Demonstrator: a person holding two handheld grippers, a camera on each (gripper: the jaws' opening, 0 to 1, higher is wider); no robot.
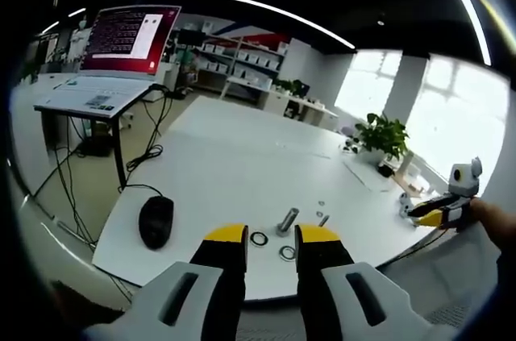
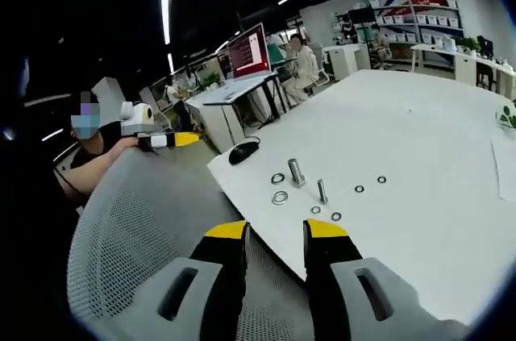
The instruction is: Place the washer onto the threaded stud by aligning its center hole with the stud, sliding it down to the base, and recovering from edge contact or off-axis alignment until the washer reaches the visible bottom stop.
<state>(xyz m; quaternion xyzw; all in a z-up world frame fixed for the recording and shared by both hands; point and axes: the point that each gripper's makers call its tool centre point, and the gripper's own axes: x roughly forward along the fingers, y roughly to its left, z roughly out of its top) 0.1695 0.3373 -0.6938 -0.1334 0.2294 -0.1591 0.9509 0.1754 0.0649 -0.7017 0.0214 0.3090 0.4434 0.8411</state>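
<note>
Left gripper view, left to right: mouse (image 1: 156, 221) at lower left on the white surface (image 1: 242, 155), then our left gripper (image 1: 270, 238) at bottom centre, jaws apart and empty. Between its tips we see two washers (image 1: 259, 238), with the threaded stud (image 1: 287, 220) standing just beyond. Right gripper (image 1: 435, 210) sits at the far right edge, off the surface.

Right gripper view: right gripper (image 2: 275, 234) at bottom centre, also spread and holding nothing, over a mesh chair back (image 2: 137, 228). Stud and a smaller bolt (image 2: 322, 190) mid-frame, washers scattered around.

Risks we see: flat washers are hard to pinch off a smooth surface and may skid; the neighbouring washer could get nudged; a tilted washer would catch on the threads; picking a wrong-sized washer.
</note>
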